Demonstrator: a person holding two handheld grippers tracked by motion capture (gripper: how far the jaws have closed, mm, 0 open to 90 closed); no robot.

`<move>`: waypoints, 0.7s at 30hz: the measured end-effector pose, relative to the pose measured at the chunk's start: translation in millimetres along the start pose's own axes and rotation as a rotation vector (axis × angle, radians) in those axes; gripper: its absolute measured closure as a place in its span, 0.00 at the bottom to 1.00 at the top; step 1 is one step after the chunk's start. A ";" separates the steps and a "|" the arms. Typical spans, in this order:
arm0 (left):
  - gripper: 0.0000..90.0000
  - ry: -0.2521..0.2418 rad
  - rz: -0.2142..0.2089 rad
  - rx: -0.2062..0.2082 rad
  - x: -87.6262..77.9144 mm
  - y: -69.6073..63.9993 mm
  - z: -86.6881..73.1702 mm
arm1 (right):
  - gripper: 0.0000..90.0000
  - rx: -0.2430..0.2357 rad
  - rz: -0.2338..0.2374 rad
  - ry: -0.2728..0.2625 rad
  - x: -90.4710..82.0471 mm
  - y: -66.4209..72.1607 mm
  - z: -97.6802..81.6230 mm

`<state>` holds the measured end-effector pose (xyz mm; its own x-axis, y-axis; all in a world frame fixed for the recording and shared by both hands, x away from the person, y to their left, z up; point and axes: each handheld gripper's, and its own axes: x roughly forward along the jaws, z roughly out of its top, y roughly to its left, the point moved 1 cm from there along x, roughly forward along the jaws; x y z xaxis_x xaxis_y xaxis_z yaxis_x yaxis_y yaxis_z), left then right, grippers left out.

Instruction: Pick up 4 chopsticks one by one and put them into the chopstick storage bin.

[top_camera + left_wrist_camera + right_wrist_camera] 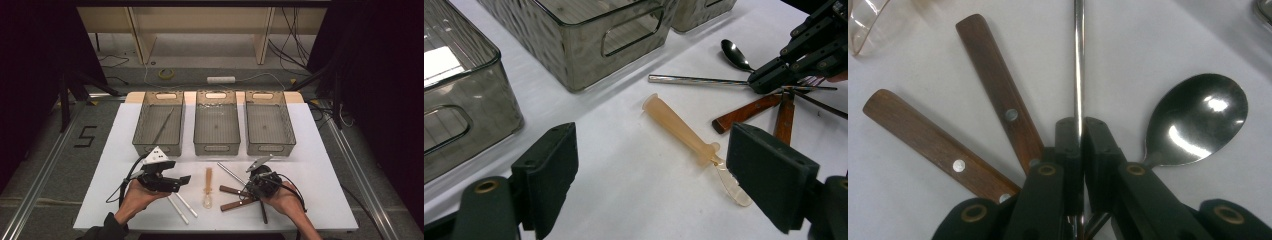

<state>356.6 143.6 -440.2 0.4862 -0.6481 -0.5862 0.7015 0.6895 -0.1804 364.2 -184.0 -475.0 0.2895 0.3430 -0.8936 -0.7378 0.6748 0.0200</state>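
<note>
- Bench [320,150]: three clear bins [216,129] line its far edge.
- Left gripper [184,181]: fingers [549,172] spread, empty, near the front edge.
- Right gripper [1081,145]: fingers pinching a metal rod [1078,60], beside two wooden handles [993,80] and a spoon [1198,120].

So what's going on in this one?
A person works two hand-held grippers over cutlery on a white table. The right gripper has its jaws shut on a thin metal rod, beside two wooden-handled utensils and a steel spoon. The left gripper is open, holding nothing, facing a translucent orange plastic utensil. Three clear bins stand behind; the left one holds a thin stick-like item, and I see nothing in the other two.
</note>
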 end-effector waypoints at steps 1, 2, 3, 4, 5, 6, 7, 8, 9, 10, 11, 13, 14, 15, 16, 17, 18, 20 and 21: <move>0.23 -0.002 0.000 0.000 -0.2 -0.2 0.1 | 0.96 -0.002 0.005 -0.001 0.0 -0.1 0.0; 0.23 -0.001 -0.001 0.001 -0.4 -0.3 0.3 | 0.96 -0.002 0.013 0.000 -0.1 0.1 0.1; 0.23 -0.002 0.001 0.002 -0.2 -0.4 0.3 | 0.96 -0.001 0.016 -0.002 -0.4 0.3 0.3; 0.23 -0.002 0.002 0.003 -0.2 -0.5 0.3 | 0.96 0.000 0.014 -0.007 -1.3 0.5 0.6; 0.23 -0.003 0.002 0.005 -0.2 -0.5 0.4 | 0.96 0.001 0.014 -0.013 -2.8 0.7 1.1; 0.23 -0.004 0.001 0.005 -0.3 -0.6 0.6 | 0.96 -0.003 0.016 -0.021 -4.8 0.2 1.6; 0.23 -0.008 -0.003 -0.002 -0.3 -1.0 1.2 | 0.96 -0.002 0.017 -0.030 -7.3 -0.2 2.1; 0.23 -0.011 -0.010 -0.002 -0.7 -0.6 2.1 | 0.96 -0.004 0.021 -0.039 -9.9 -0.9 2.6; 0.23 -0.017 -0.015 -0.011 -1.1 -0.9 3.0 | 0.96 -0.001 0.023 -0.048 -12.9 -1.8 2.9; 0.23 -0.022 -0.019 -0.014 -1.4 -1.1 3.6 | 0.96 0.000 0.024 -0.059 -16.0 -3.0 3.1; 0.23 -0.023 -0.023 -0.012 -1.3 -1.4 4.0 | 0.96 0.001 0.021 -0.068 -19.2 -4.0 3.5; 0.23 -0.021 -0.021 -0.003 -1.0 -2.0 4.4 | 0.96 -0.005 0.027 -0.088 -26.0 -5.0 4.3; 0.23 -0.021 -0.023 0.001 -0.9 -2.1 4.9 | 0.96 -0.008 0.030 -0.098 -28.8 -5.0 5.0; 0.23 -0.024 -0.024 0.004 -1.0 -2.7 5.5 | 0.96 -0.009 0.030 -0.104 -31.3 -4.4 5.7; 0.23 -0.028 -0.025 0.008 -1.3 -3.4 6.3 | 0.96 -0.018 0.029 -0.112 -33.1 -3.9 6.6; 0.23 -0.033 -0.026 0.011 -1.6 -4.1 7.4 | 0.96 -0.024 0.035 -0.116 -34.5 -3.0 7.3; 0.23 -0.036 -0.026 0.018 -2.1 -4.5 8.7 | 0.96 -0.030 0.042 -0.119 -35.6 -1.8 8.1; 0.23 -0.043 -0.027 0.028 -2.4 -5.6 11.9 | 0.96 -0.049 0.049 -0.123 -37.0 1.3 10.0; 0.23 -0.045 -0.031 0.034 -2.3 -5.9 13.3 | 0.96 -0.057 0.052 -0.126 -37.7 3.3 11.2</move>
<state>358.3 136.8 -427.2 0.4868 -0.6832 -0.5442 0.7331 0.6583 -0.1707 357.7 -187.4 -436.2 0.3218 0.4581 -0.8286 -0.7862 0.6169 0.0358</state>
